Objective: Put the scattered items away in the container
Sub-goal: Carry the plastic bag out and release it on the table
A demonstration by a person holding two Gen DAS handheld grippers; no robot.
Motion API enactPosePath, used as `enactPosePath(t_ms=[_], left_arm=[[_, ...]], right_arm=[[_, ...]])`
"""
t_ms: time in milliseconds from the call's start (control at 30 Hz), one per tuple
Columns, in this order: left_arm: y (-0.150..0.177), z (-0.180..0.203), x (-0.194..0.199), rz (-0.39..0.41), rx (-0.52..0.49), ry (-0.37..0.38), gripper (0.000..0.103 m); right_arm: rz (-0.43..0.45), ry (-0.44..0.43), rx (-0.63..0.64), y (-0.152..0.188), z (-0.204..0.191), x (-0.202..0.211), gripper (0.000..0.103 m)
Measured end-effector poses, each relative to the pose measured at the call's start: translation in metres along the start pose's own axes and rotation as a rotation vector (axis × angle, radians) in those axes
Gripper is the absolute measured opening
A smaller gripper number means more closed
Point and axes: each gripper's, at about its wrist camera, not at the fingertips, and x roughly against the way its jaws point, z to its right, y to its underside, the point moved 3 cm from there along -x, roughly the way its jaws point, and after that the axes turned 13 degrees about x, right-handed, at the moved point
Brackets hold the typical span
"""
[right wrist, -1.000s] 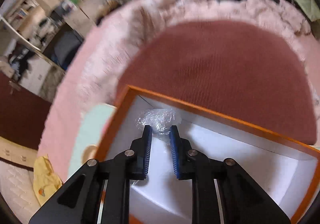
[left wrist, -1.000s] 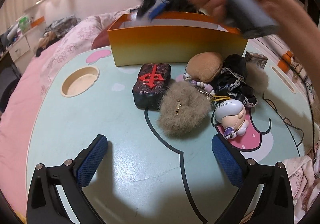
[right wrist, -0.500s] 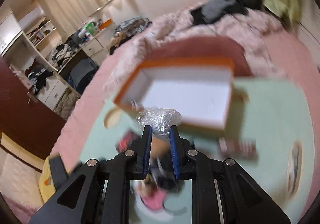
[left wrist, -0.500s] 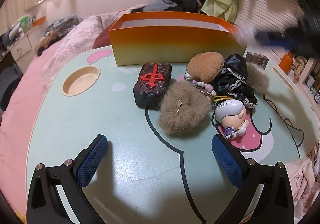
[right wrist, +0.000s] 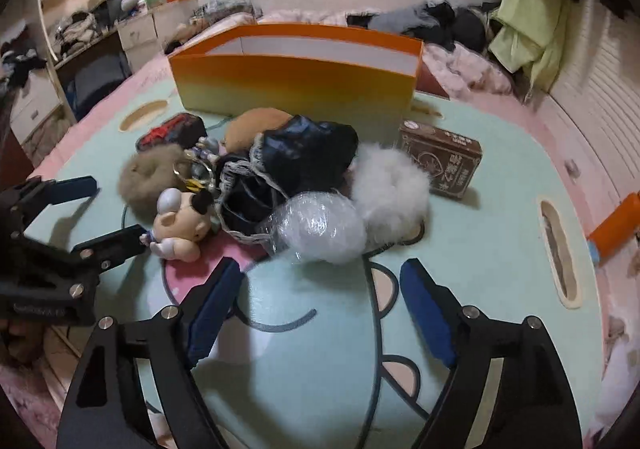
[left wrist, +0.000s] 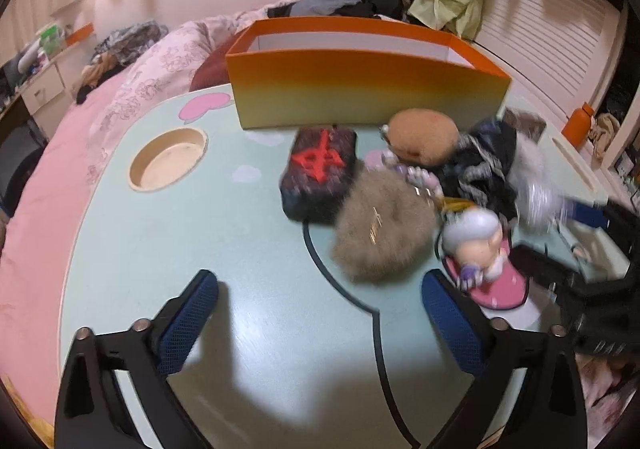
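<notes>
Now the right gripper [right wrist: 320, 309], whose jaws have just been opening (nothing between them), should centre on the plastic-wrapped ball [right wrist: 320, 227], touching the white pompom [right wrist: 390, 187], well short of the orange box [right wrist: 296, 83].

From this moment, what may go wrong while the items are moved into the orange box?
1. The right claw is open just before the plastic-wrapped ball, which touches the white fluffy ball; closing may catch fur or roll the ball away.
2. The left claw sits beside the doll, so the claws may collide.
</notes>
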Motion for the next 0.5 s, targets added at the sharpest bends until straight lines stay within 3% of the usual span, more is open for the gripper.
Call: enactPosePath(t_ms=[33,200,267,300,333,367,433,500], left_arm=[[-0.012,-0.002,0.004,-0.002,0.018,0.015,0.089],[-0.089,0.000,0.028,0.029,0.038,0.106,0.087],[-0.121,0.007,0.033,0.020,0.005,0.104,0.077],[-0.139,0.012,0.031,-0.012,-0.016,0.096,0.072],[-0.150,0.015,0.027,-0.043,-0.029,0.090,0.060],[-0.166,0.020,0.016,-0.118,-0.044,0.078,0.045],[-0.182,0.027,-0.009,-0.247,-0.060,0.055,0.027],[-0.190,0.031,-0.033,-0.348,-0.080,0.011,0.020]], right_arm=[[0.007,0.003,0.000,0.001,0.001,0.000,0.083],[0.015,0.007,-0.008,0.001,0.003,0.000,0.083],[0.017,0.006,-0.008,0.003,-0.002,0.005,0.083],[0.018,0.006,-0.008,0.003,-0.003,0.006,0.083],[0.020,0.005,-0.009,0.004,-0.003,0.006,0.083],[0.021,0.004,-0.009,0.004,-0.003,0.006,0.083],[0.024,0.003,-0.011,0.004,-0.003,0.007,0.083],[0.028,0.000,-0.014,0.004,-0.003,0.008,0.083]])
